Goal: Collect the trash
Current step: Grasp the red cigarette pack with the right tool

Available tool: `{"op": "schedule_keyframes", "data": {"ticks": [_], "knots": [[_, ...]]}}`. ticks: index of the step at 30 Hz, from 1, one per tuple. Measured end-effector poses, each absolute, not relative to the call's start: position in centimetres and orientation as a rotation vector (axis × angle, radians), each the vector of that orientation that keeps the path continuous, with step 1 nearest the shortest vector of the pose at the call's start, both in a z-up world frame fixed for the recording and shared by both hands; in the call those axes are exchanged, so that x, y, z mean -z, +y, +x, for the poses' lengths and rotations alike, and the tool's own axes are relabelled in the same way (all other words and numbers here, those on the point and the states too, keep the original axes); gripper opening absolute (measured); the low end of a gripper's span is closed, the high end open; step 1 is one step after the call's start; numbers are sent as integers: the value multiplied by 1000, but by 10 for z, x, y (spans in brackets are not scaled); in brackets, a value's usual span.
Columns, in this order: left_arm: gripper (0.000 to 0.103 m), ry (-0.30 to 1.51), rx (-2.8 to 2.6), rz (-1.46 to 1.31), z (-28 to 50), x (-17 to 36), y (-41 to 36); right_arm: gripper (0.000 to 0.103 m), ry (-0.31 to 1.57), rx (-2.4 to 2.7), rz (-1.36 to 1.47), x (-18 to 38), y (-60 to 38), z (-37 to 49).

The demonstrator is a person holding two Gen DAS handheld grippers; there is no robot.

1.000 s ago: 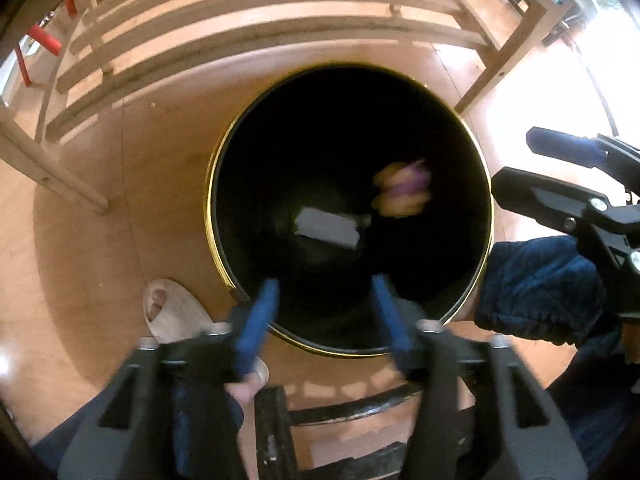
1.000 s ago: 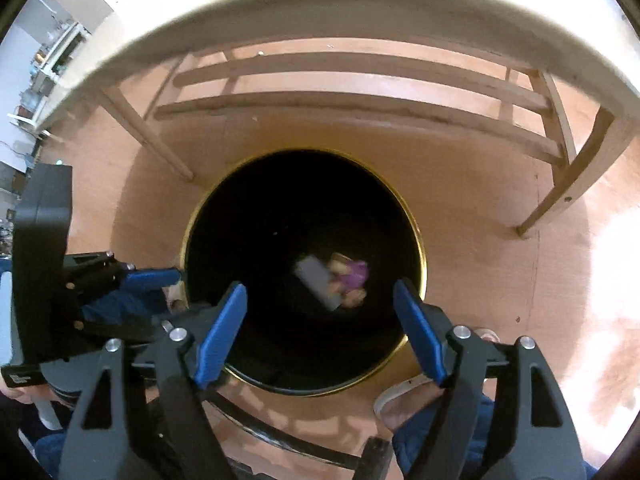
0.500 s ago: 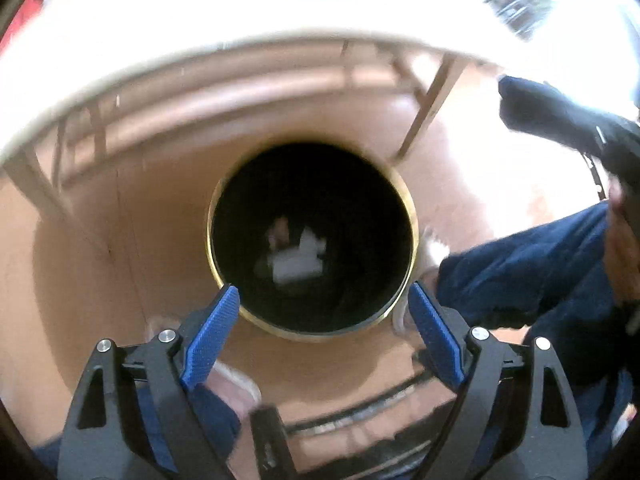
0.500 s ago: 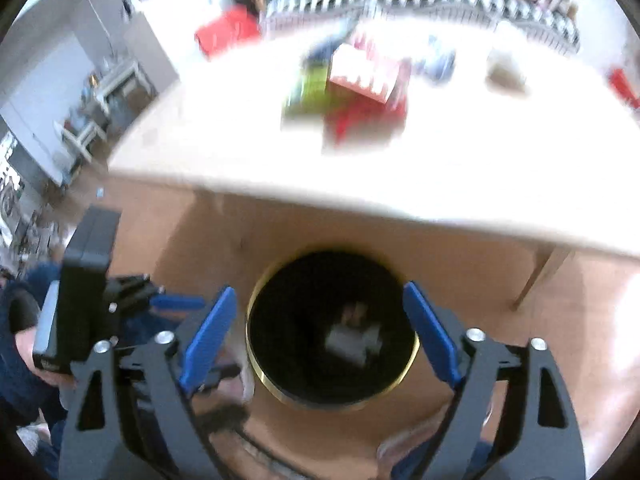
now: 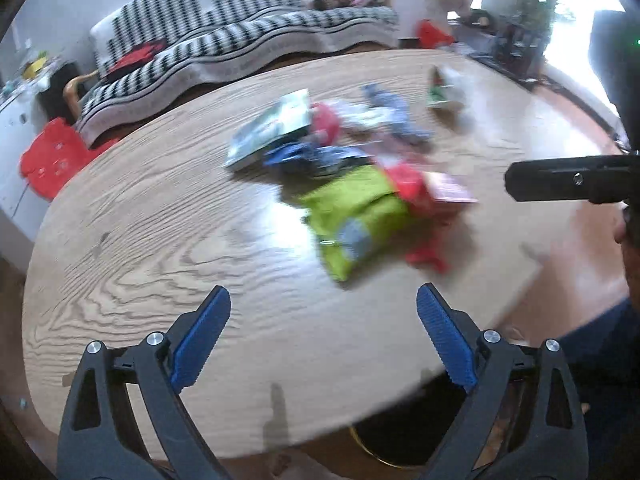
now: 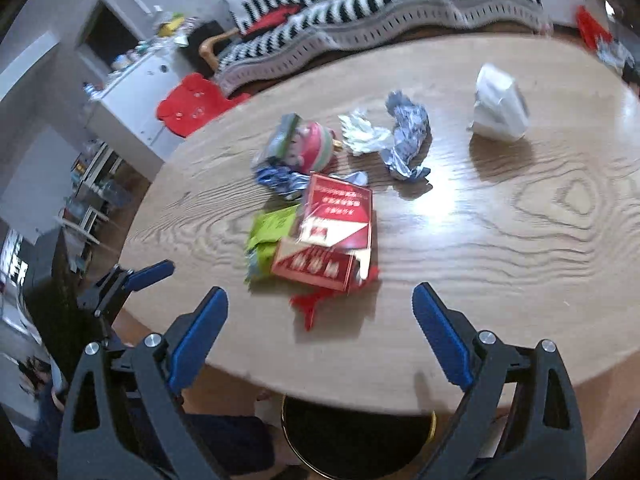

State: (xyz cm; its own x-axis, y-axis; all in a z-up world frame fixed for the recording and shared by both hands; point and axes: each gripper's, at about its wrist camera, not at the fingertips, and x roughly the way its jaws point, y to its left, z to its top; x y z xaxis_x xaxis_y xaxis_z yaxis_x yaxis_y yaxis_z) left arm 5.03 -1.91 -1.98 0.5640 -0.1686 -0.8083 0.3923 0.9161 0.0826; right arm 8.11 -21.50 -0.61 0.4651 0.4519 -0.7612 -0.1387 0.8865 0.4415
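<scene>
A pile of trash lies on the round wooden table: a green snack bag, red cartons, a crumpled blue-white wrapper, silver foil and a white crumpled bag. The left wrist view shows the same green bag, blurred. My left gripper hangs over the table's near edge, its jaws opening with nothing between them. My right gripper hovers just short of the red cartons, jaws also opening and empty. The black, gold-rimmed bin stands under the table edge.
A striped sofa stands behind the table, with a red stool and a white cabinet to the left. The person's blue-clad leg is beside the bin. The other gripper reaches in from the right.
Both grippers have risen from over the bin's mouth to above the tabletop and tilted up. Their jaws have spread wider. The pieces dropped earlier lie in the bin.
</scene>
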Motion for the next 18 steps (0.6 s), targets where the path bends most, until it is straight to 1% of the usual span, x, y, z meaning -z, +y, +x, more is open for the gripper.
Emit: {"op": "schedule_keyframes", "data": {"ticks": [4,8,11,15,17,18], "knots": [[91,980,349,250,51,37,-11,90,1071,-363,350,26,-205,102],[91,974,361,288,47,43,-14,90,1082,-351,312,34,-190,116],[91,989,373,256,51,43,-10,90,1086,-340,270,39,-182,126],[91,979,382,245,61,45,-13,90,1088,-340,282,49,-186,136],[91,956,393,274,68,47,-19,83,1083,-350,277,51,-187,137],[91,950,401,281,72,49,-20,77,1081,-360,279,50,-188,136]]}}
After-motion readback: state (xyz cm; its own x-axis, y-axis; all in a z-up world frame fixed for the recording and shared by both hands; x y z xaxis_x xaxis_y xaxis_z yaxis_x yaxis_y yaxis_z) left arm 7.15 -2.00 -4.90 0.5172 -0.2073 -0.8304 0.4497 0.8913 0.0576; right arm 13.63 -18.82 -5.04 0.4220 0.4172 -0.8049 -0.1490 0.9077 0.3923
